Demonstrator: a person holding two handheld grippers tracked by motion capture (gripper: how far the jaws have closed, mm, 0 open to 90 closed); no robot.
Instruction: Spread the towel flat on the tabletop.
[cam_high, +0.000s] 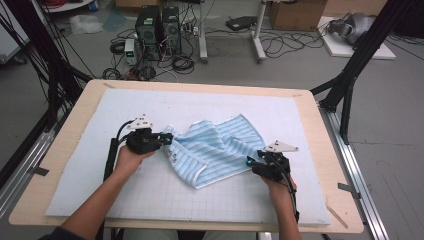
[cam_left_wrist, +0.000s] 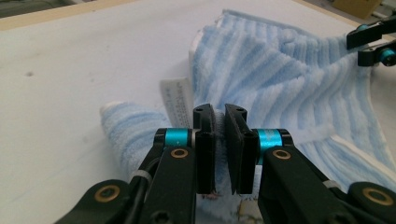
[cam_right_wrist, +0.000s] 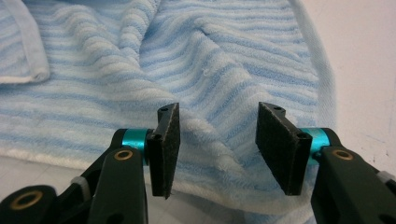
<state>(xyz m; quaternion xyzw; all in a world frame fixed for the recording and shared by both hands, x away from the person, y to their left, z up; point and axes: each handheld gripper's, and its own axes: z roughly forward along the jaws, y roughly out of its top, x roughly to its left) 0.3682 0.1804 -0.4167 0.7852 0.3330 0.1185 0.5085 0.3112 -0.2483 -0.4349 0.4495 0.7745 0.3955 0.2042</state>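
Note:
A light blue striped towel (cam_high: 215, 147) lies crumpled on the white mat (cam_high: 150, 195) in the middle of the table. My left gripper (cam_high: 169, 138) is at the towel's left end. In the left gripper view, my left gripper (cam_left_wrist: 219, 112) has its pads pinched on a thin fold of the towel (cam_left_wrist: 289, 79), next to a white label (cam_left_wrist: 176, 95). My right gripper (cam_high: 250, 162) is at the towel's lower right edge. In the right gripper view it (cam_right_wrist: 218, 116) stands open over the towel (cam_right_wrist: 210, 56), with a raised ridge of cloth between the pads and untouched by them.
The mat covers most of a wooden table (cam_high: 320, 130). Black frame posts (cam_high: 350, 75) stand at both sides. Beyond the far edge, computer towers (cam_high: 157, 27), cables and cardboard boxes sit on the floor. My right gripper (cam_left_wrist: 371, 44) also shows far off in the left gripper view.

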